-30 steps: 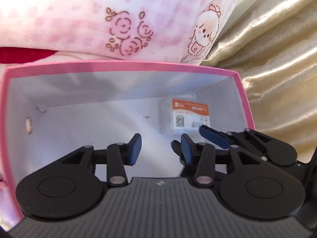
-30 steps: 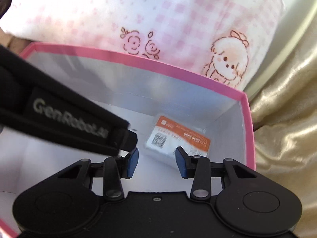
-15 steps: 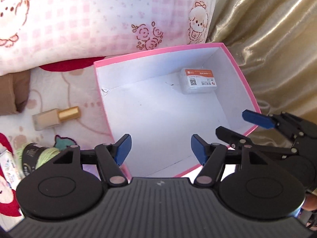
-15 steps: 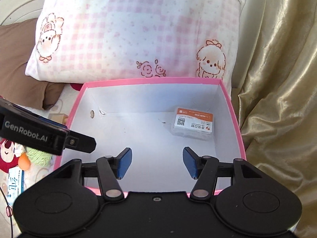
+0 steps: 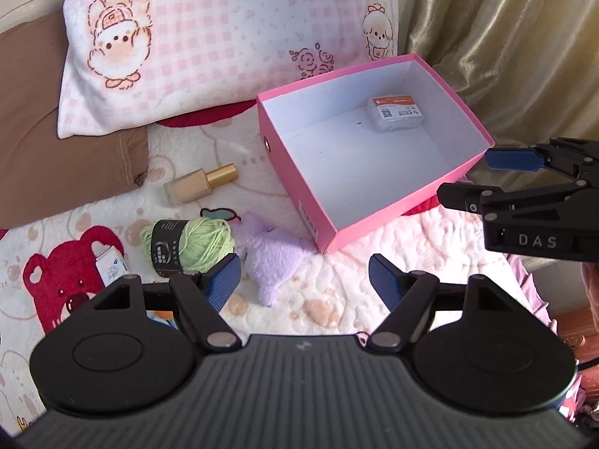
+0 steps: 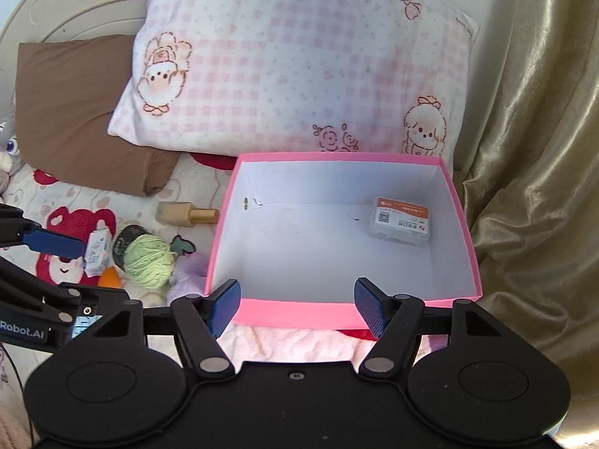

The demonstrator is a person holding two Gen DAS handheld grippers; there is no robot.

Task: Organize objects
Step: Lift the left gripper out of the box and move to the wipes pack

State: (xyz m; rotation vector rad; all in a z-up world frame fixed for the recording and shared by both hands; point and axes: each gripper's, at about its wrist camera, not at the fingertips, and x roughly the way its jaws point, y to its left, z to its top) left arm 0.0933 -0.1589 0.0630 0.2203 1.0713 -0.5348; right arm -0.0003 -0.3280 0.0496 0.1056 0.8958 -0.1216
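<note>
Both tools are seen with nothing between their ribbed blue pads: the left tool (image 5: 304,280) is held above the fleece blanket, the right tool (image 6: 294,305) above the near wall of the box, and the jaws of each have just been opening to a moderate gap. Spread beneath them on the bed is the soft cream blanket printed with red bears (image 5: 337,280), where the loose items are still gathered. Nearest lie a fuzzy lilac plush toy (image 5: 267,262) and a ball of pale green yarn with a black paper band (image 5: 194,241), with a small white carton (image 5: 108,267) just beside it. Farther off, a frosted glass bottle with a gold cap (image 5: 200,183) is laid on its side. The rigid pink cardboard box with a white interior (image 6: 464,224) is kept open-topped, probably as the collection point. One clear plastic case with an orange label (image 6: 402,220) rests in its far right corner. A pink checked pillow (image 6: 299,67) is propped behind.
</note>
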